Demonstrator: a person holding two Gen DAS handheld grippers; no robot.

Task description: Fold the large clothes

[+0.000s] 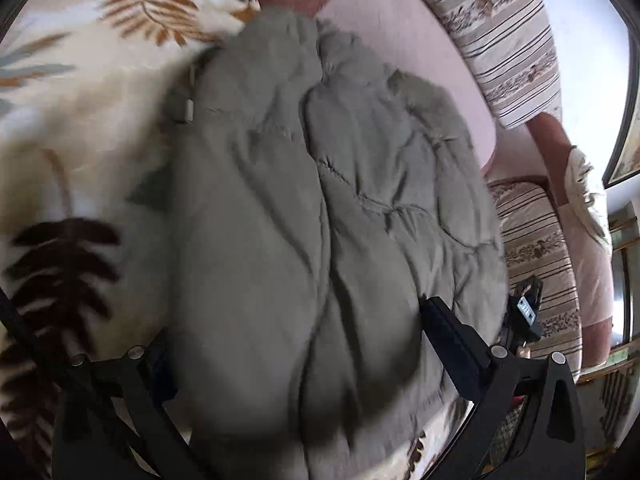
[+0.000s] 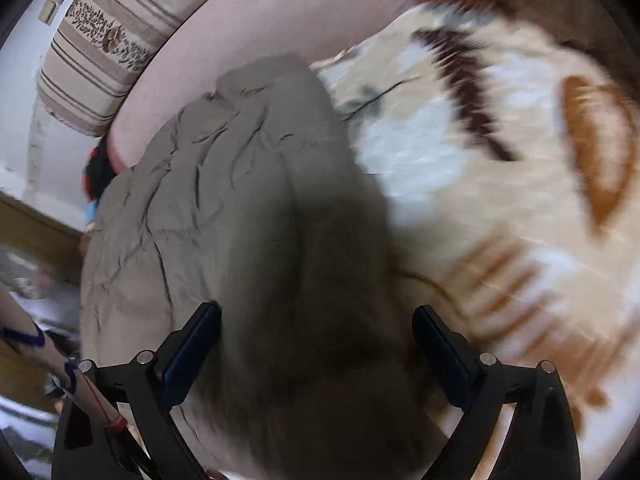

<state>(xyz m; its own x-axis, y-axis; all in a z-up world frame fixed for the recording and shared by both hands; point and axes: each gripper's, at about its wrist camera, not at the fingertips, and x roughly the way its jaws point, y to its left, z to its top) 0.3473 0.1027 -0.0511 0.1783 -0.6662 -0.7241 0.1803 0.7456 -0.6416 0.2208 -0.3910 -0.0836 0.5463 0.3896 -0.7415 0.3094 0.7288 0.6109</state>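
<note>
A grey-green padded jacket (image 1: 320,200) lies bunched on a cream blanket with a leaf print (image 1: 80,100). My left gripper (image 1: 300,320) is open, and the jacket's near bulk swells up between its wide-apart fingers, hiding the left finger's tip. In the right wrist view the same jacket (image 2: 208,200) lies wrinkled, with a blurred dark fold of it rising between the fingers. My right gripper (image 2: 316,310) is open around that fold. A pale zip end or tag (image 1: 186,108) shows at the jacket's left edge.
The leaf blanket (image 2: 500,200) spreads right of the jacket over a pink sheet (image 1: 400,32). Striped pillows (image 1: 500,20) (image 2: 104,40) line the far edge. A person in white (image 1: 584,200) is at the right. A wooden frame (image 2: 36,232) is at the left.
</note>
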